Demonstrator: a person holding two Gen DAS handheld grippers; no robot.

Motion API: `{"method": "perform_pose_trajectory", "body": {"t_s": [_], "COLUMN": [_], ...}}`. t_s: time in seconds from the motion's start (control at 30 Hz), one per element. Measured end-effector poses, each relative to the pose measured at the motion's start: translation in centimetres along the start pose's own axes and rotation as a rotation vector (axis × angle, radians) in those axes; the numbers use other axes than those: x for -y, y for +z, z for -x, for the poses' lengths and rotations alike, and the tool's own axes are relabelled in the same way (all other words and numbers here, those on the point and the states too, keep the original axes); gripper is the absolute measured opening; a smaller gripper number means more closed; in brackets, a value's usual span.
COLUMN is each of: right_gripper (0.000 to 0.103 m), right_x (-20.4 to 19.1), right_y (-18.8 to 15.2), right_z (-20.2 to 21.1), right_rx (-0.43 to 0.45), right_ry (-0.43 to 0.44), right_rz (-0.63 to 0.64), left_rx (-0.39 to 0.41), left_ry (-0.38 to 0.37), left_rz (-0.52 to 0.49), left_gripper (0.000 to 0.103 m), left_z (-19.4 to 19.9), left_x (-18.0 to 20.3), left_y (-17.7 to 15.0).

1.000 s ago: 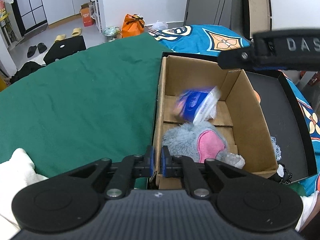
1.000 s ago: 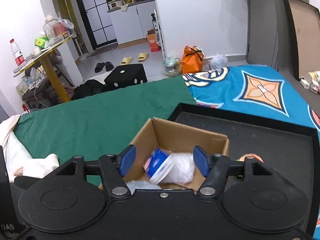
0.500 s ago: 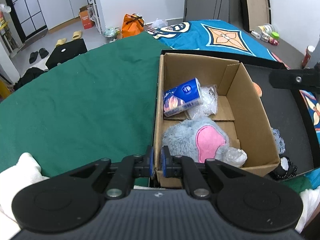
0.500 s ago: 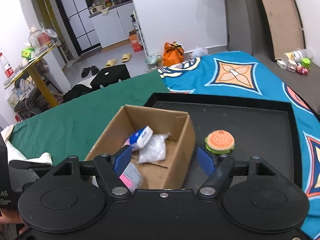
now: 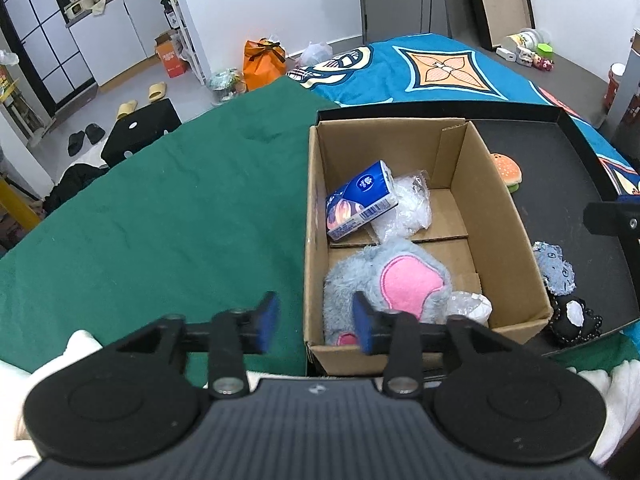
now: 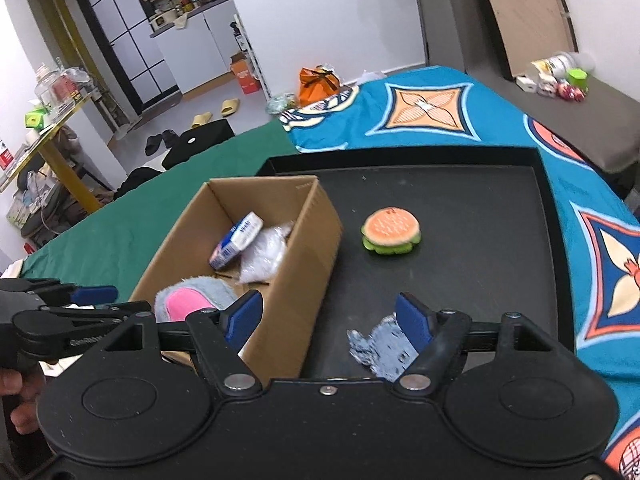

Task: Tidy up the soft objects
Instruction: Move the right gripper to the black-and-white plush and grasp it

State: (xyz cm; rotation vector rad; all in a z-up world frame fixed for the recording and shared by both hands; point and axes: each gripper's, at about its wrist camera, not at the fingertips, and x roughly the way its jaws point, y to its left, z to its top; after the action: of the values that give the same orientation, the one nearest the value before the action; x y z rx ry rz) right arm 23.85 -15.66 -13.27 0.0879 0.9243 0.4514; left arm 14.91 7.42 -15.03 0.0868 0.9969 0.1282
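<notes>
Leftmost, the left claw (image 5: 314, 326) hangs over the near left corner of the cardboard box (image 5: 500, 200), its jaws opening, straddling the box's near corner wall without pressing it. That box stands at the left end of a black tray (image 5: 560, 184) on a bed covered with a green sheet (image 5: 160, 208) and a blue patterned blanket (image 6: 440, 120). Inside the box lie a blue tissue pack (image 5: 360, 200), a clear plastic bag (image 5: 408, 208) and a grey-and-pink plush toy (image 5: 392, 280). Further right, on the tray, sit a burger-shaped soft toy (image 6: 391, 231) and a grey-blue patterned cloth piece (image 6: 384, 350). The right claw (image 6: 332, 322) hovers above the tray beside the box, its blue pads (image 6: 412, 320) spread wide and holding nothing; the cloth piece lies below them.
</notes>
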Motion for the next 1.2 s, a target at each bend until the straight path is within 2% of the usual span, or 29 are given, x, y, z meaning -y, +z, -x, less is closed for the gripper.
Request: {"method": "perform_pose_trajectory", "body": {"t_s": [0.47, 0.9, 1.03, 1.2], "right_gripper": [0.079, 0.081, 0.081, 0.081], "right_x": [4.1, 7.2, 6.7, 5.6], "right_y": [-1.3, -4.3, -4.9, -5.4], "right_z": [0.1, -2.9, -3.7, -4.8], "right_rx": [-0.088, -0.215, -0.233, -0.233], "right_ry": [0.034, 0.025, 0.029, -0.015], "right_rz": [-0.099, -0.214, -0.194, -0.133], "left_rx": [-0.017, -0.040, -0.040, -0.040], "left_ry": [0.013, 0.059, 0.069, 0.084], "left_rz": [0.010, -0.021, -0.020, -0.028], "left_gripper": [0.064, 0.067, 0.067, 0.067], "left_z": [1.5, 2.0, 2.1, 1.9], "left_x": [1.2, 3.5, 3.9, 4.3], "left_y": [0.4, 0.5, 0.5, 0.8]}}
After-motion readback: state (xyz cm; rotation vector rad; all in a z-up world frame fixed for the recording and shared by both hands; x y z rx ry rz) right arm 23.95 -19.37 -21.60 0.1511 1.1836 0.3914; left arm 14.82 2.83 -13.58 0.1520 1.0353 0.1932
